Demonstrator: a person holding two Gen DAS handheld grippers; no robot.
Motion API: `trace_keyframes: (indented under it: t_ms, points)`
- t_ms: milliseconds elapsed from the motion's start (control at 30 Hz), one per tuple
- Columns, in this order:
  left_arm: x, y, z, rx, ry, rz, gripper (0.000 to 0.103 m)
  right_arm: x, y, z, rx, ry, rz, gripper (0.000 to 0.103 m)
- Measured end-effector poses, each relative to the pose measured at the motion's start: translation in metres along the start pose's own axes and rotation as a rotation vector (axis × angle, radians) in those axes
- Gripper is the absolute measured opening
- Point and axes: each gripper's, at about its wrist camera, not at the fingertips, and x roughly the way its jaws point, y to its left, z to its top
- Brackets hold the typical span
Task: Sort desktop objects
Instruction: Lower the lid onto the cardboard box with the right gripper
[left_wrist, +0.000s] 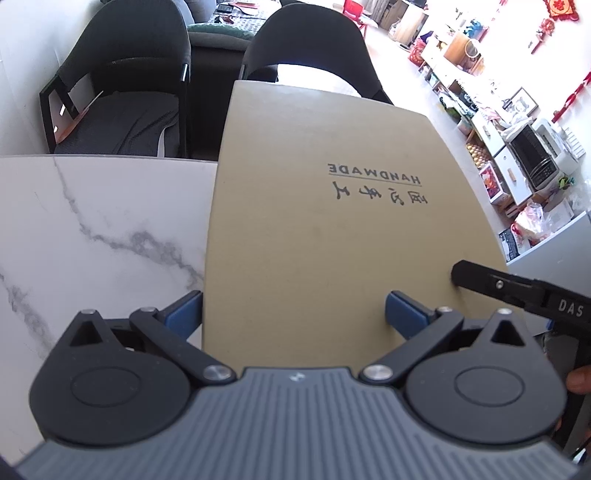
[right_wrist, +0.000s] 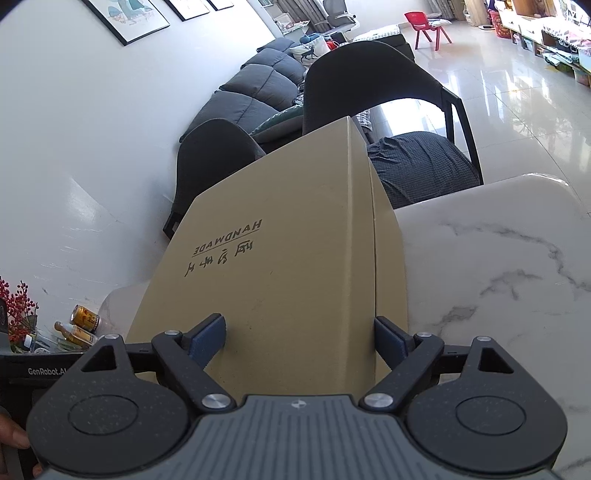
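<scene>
A flat tan cardboard box lid (left_wrist: 325, 229) printed with "HANDMADE" above a line of brush-style characters, both reading upside down from the cameras, sits on top of a matching tan cardboard box (right_wrist: 386, 266), whose side wall shows in the right wrist view beneath the lid's edge. The box stands on a white marble-patterned tabletop with grey veins (left_wrist: 92, 229). The left gripper (left_wrist: 295, 314) is spread wide, one blue-padded finger (left_wrist: 184, 314) against the lid's left edge and the other resting on the lid's top surface; the right gripper (right_wrist: 299, 339) is likewise wide open, straddling the lid's right corner with one blue pad (right_wrist: 208, 338) on the top face and the other at the box's side. Whether either pair of pads actually squeezes the cardboard cannot be told. In the left wrist view a black finger of the right gripper (left_wrist: 517, 291), marked "DAS", reaches onto the lid from the right. Two black chairs (left_wrist: 122, 85) stand behind the table, a grey sofa (right_wrist: 255, 88) lines the wall, and a gold can (right_wrist: 85, 317) lies beside red berries (right_wrist: 18, 310) at the table's left.
</scene>
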Motion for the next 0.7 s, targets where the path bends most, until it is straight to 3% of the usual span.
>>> trace_keyframes:
  t_ms: [700]
  points:
    - [0.0012, 0.007, -0.0104, -0.006, 0.017, -0.015, 0.103, -0.0031, 0.0024, -0.0107, 0.01, 0.028, -0.017, 0.088]
